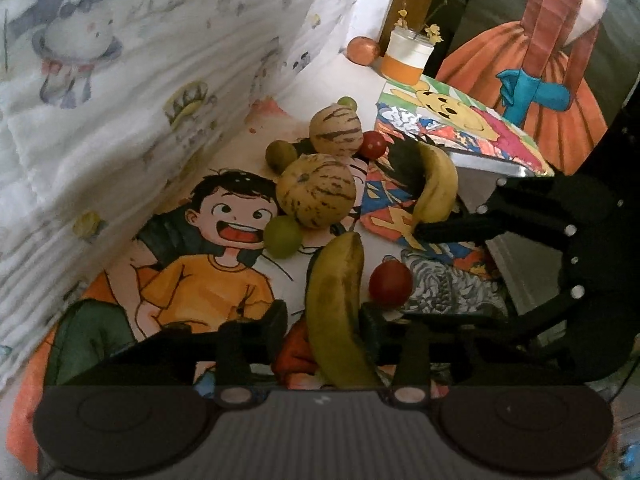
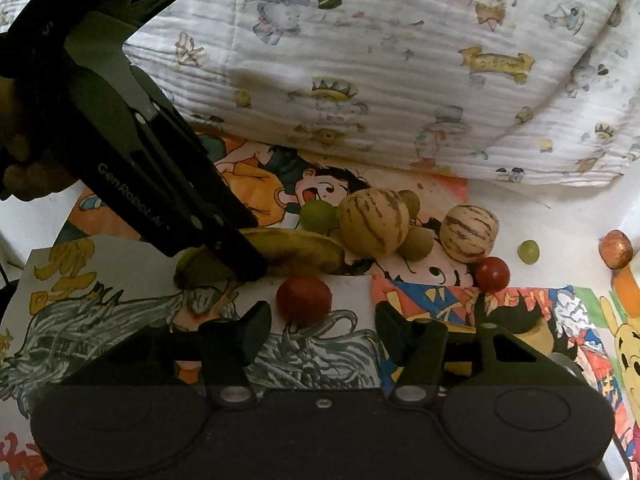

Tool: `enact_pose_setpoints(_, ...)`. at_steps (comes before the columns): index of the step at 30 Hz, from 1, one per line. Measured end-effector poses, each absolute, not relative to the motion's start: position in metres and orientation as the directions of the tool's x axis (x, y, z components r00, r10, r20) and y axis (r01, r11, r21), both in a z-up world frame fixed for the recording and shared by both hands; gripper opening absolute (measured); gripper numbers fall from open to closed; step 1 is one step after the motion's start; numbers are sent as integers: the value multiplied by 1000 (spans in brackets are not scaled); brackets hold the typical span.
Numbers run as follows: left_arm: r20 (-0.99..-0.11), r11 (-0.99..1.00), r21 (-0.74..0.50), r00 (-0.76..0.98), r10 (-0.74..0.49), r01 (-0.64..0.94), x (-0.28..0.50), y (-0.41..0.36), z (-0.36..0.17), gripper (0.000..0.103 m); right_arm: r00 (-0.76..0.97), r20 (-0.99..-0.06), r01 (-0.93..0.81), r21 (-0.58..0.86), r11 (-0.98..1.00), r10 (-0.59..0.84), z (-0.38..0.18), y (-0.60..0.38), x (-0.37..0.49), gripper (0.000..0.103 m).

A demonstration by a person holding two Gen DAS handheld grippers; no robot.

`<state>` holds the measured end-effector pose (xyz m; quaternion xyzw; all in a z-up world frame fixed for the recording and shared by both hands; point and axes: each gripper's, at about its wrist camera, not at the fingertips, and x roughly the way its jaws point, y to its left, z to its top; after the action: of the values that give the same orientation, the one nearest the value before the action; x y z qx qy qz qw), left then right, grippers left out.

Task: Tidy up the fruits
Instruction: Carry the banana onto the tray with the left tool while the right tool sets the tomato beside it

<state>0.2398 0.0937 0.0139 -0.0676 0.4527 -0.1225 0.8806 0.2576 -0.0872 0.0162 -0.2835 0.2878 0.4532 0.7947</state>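
Note:
A yellow banana [image 1: 336,300] lies lengthwise between the fingers of my left gripper [image 1: 324,316]. Its right side rests against the right pad and a narrow gap shows at the left pad, so the jaws are open. From the right wrist view this banana [image 2: 296,248] lies crosswise under the left gripper's tip. My right gripper [image 2: 324,320] is open, with a red round fruit [image 2: 304,296] just ahead between its tips, untouched. A second banana [image 1: 436,188] lies beside its right finger. Two striped melons [image 1: 316,190] [image 1: 336,128], green grapes [image 1: 282,236] and another red fruit [image 1: 374,144] sit behind.
A printed quilt [image 1: 120,100] rises along the left and back. A cup with yellow flowers [image 1: 406,60] and a brown round object [image 1: 363,50] stand at the far end. A cartoon picture board [image 1: 452,120] lies to the right. A hand [image 2: 20,152] holds the left gripper.

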Motion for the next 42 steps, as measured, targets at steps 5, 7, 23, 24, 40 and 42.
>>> enact_pose_setpoints(5,-781,957,-242,553,-290,160,242,95,14,39,414,-717,-885,-173,432,561,13,-83,261,50)
enact_pose_setpoints(7,-781,957,-242,553,-290,161,242,95,13,38,414,-716,-884,-167,437,563,12,-82,262,49)
enact_pose_setpoints(23,-775,945,-319,554,-304,73,238,97,13,32,486,-652,-813,-91,575,583,17,-109,259,33)
enact_pose_setpoints(24,-774,942,-330,554,-307,61,237,96,12,32,498,-643,-801,-84,593,582,19,-117,257,33)
enact_pose_setpoints(40,-618,832,-546,623,-479,98,244,28,30,32,776,-541,-409,-41,911,324,37,-246,257,33)
enact_pose_setpoints(42,-601,838,-538,657,-456,90,253,10,32,32,800,-538,-326,-23,945,263,31,-259,264,33)
